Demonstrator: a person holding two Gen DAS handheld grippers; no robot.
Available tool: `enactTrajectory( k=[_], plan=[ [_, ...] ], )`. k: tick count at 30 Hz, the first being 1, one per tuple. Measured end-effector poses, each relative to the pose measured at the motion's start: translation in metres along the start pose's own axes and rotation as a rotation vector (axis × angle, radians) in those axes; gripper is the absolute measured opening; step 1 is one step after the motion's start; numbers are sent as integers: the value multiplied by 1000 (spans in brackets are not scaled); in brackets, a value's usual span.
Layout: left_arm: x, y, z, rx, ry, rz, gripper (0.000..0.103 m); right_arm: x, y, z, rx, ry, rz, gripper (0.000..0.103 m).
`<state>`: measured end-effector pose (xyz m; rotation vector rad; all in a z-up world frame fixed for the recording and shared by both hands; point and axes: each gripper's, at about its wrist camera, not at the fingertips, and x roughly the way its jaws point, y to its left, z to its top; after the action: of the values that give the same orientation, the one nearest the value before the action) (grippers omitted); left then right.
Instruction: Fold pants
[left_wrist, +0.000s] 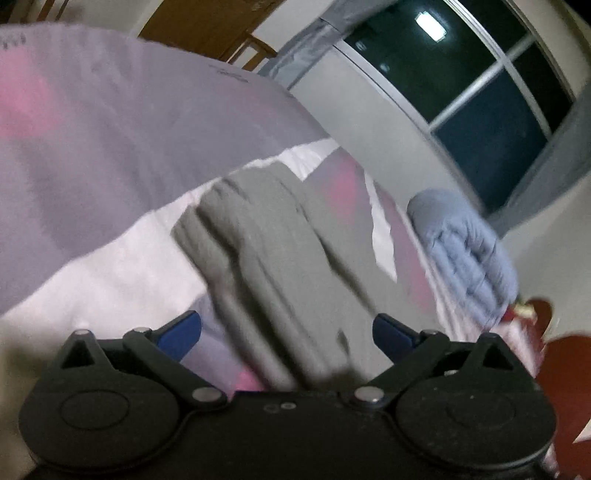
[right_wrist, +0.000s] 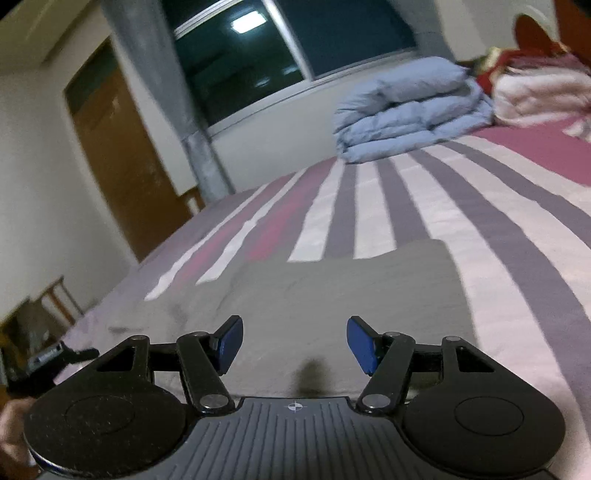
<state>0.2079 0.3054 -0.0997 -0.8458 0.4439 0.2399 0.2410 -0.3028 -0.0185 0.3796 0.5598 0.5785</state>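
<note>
Grey pants (left_wrist: 280, 258) lie on a striped bedspread (left_wrist: 110, 147), stretching away from my left gripper (left_wrist: 286, 332), which is open just above their near end; the view is blurred and tilted. In the right wrist view the pants (right_wrist: 332, 295) spread flat in front of my right gripper (right_wrist: 295, 341). It is open, its blue pads (right_wrist: 231, 341) apart just above the cloth, holding nothing.
A folded blue duvet (right_wrist: 410, 110) and pink-white bedding (right_wrist: 539, 92) sit at the far end of the bed. A window (right_wrist: 258, 55), grey curtain (right_wrist: 166, 92) and wooden door (right_wrist: 122, 166) are behind. The left gripper (right_wrist: 44, 362) shows at the left edge.
</note>
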Motion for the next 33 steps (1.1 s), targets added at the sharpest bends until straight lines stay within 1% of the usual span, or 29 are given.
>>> enactTrajectory(
  k=[4, 5, 6, 7, 8, 9, 11, 12, 13, 14, 15, 16, 17, 18, 20, 23, 25, 27, 28, 29, 30, 31, 32, 33],
  plan=[
    [19, 13, 18, -77, -8, -61, 91, -12, -16, 12, 43, -37, -14, 63],
    [23, 14, 20, -77, -13, -69, 87, -15, -21, 15, 52, -46, -19, 63],
    [26, 15, 20, -67, -16, -60, 72, -16, -21, 15, 62, -56, -27, 63],
    [31, 16, 21, -44, 2, 12, 28, -19, -26, 17, 82, -65, -33, 63],
    [33, 22, 20, -73, 7, -1, 27, -20, -32, 19, 113, -70, -35, 63],
    [31, 23, 20, -85, -5, -13, 26, -23, -39, 21, 151, -78, -36, 63],
    [19, 0, 15, 26, -49, 3, 21, -32, -52, 25, 200, -99, -43, 63],
    [11, -16, 10, 100, -82, -12, 21, -37, -56, 26, 213, -110, -50, 63],
    [3, -29, 6, 142, -103, -40, 21, -41, -62, 28, 225, -122, -57, 63],
    [-2, -40, 2, 162, -115, -71, 20, -46, -69, 29, 245, -132, -65, 63],
    [-6, -53, -2, 204, -124, -86, 20, -49, -76, 30, 265, -140, -73, 63],
    [-9, -76, -9, 293, -129, -86, 20, -53, -84, 31, 292, -150, -82, 63],
    [-11, -95, -16, 353, -126, -106, 20, -57, -92, 31, 322, -158, -92, 63],
    [-11, -113, -22, 390, -120, -137, 20, -62, -100, 31, 354, -165, -106, 63],
    [-10, -156, -44, 487, -95, -212, 20, -72, -115, 31, 410, -181, -120, 63],
    [0, -221, -86, 609, -50, -325, 20, -90, -136, 30, 487, -210, -129, 63],
    [12, -262, -122, 687, 8, -401, 20, -104, -150, 30, 526, -240, -147, 63],
    [28, -295, -158, 747, 96, -444, 20, -119, -162, 27, 553, -268, -167, 63],
    [41, -311, -181, 787, 164, -434, 24, -125, -167, 25, 566, -277, -180, 63],
    [57, -325, -208, 832, 252, -399, 28, -131, -171, 23, 575, -286, -189, 63],
    [69, -333, -230, 870, 305, -348, 29, -137, -174, 20, 586, -300, -195, 63],
    [78, -339, -250, 924, 305, -294, 33, -141, -177, 20, 603, -309, -198, 63],
    [75, -341, -266, 970, 236, -275, 45, -144, -180, 19, 617, -313, -197, 63],
    [71, -339, -269, 949, 223, -309, 84, -148, -181, 19, 622, -319, -198, 63]
  ],
)
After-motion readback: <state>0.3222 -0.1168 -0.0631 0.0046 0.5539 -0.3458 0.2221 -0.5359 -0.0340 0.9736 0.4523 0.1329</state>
